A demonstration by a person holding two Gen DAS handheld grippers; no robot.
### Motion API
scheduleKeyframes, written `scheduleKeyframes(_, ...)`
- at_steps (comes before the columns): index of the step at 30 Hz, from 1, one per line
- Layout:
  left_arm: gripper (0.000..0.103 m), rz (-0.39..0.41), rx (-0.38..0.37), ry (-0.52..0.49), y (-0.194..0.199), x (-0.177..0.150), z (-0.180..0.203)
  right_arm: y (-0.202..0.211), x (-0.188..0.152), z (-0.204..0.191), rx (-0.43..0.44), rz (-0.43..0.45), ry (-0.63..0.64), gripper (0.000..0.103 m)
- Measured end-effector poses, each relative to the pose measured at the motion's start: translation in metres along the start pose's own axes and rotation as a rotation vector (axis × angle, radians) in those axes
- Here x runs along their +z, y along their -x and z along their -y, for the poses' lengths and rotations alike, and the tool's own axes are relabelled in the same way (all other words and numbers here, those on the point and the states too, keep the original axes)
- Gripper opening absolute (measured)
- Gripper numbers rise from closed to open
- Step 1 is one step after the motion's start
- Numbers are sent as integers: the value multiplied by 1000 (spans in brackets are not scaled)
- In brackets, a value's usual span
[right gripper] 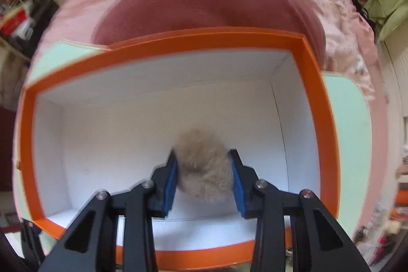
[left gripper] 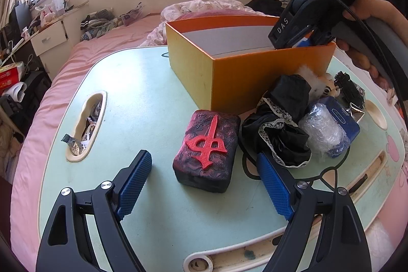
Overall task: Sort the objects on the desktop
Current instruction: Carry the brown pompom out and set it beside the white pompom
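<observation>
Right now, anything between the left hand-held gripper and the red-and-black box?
Nothing visible. The left hand-held gripper is open with the red-and-black box just ahead on bare tabletop; the black lace cloth lies off to the box's right.

The left tool (left gripper: 204,185) hangs angled downward with its blue-padded fingers (left gripper: 134,185) spread wide and bare, while the right tool (right gripper: 204,177), gripped in a person's hand (left gripper: 367,37), points steeply down, jaws partly closed.
</observation>
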State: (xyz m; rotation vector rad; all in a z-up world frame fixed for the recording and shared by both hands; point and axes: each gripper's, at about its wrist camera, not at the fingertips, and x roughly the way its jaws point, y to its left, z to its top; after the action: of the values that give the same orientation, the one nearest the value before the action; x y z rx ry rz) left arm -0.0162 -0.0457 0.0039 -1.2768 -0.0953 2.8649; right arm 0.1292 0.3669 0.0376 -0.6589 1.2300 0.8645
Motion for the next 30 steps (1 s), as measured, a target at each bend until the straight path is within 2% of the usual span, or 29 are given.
scheduleKeyframes(4,84,0,2,1,0,1,0,14,-5,8,44,64,-36,36)
scheduleKeyframes(7,84,0,0,2,-1,1,0,46,-16,22,126,156,-67,36)
scheduleKeyframes(10,84,0,0,2,-1,3,1,84,-39,24,183,240,-43,36)
scheduleKeyframes(13,84,-1,1,4,-1,2,1,103,-74,23,151,290,5,37)
scheduleKeyframes(17,85,-1,5,6,-1,3,2,84,-105,37,70,269,-11,37)
scheduleKeyframes(19,85,-1,5,6,-1,3,2,72,-113,42,106,285,-40,38)
scheduleKeyframes(20,85,-2,4,6,-1,3,2,69,-116,46,120,305,-53,42)
scheduleKeyframes(22,85,-5,0,5,-1,4,2,72,-129,50,124,399,-105,55)
scheduleKeyframes(24,85,-6,-13,11,0,4,1,81,-152,52,121,537,-151,74)
scheduleKeyframes(26,85,-13,-54,50,2,8,-5,88,-177,49,129,640,-154,83)
scheduleKeyframes(28,85,-17,-62,85,5,16,-10,89,-201,46,146,697,-144,84)
scheduleKeyframes(30,85,14,-18,80,11,26,-9,84,-222,39,154,716,-118,84)
